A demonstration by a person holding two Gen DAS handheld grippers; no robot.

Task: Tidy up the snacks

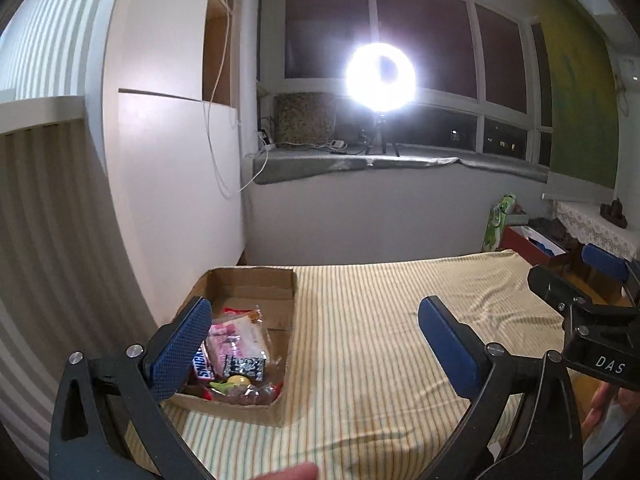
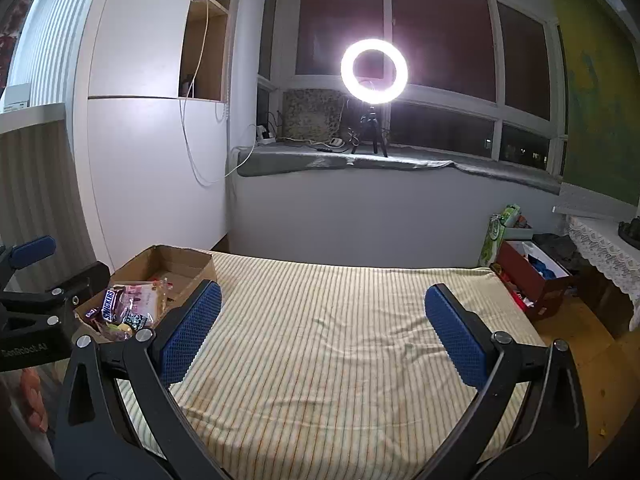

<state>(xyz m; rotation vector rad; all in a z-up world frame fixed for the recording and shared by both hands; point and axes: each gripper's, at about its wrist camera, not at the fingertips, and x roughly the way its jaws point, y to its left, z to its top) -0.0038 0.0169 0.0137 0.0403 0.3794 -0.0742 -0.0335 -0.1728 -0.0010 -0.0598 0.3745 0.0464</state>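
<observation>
Through the left wrist camera, we are holding the left tongs (image 1: 316,344) released, the blue textured pads spread wide with nothing between them. Under them is lying the yellow-and-green striped cloth of the bed (image 1: 400,320). At the bed's left edge, a shallow brown cardboard box (image 1: 288,312) is sitting against the white cabinet; inside it are lying the snacks: a brown Snickers bar (image 1: 201,364), a pink-and-clear plastic packet (image 1: 236,340) and a small black-and-white patterned pack (image 1: 246,366), partly hidden behind the left pad. The right tongs' black frame is showing at the right edge. A glowing white ring lamp (image 1: 380,76) is standing on the grey windowsill.

Through the right wrist camera, we are keeping the right tongs (image 2: 322,332) released too, pads wide apart over bare striped cloth. The cardboard box (image 2: 200,268) is resting far left, the Snickers bar (image 2: 110,306) lying on top of the other wrappers. A red open box (image 2: 532,280) is sitting on the floor beyond the bed's right corner.
</observation>
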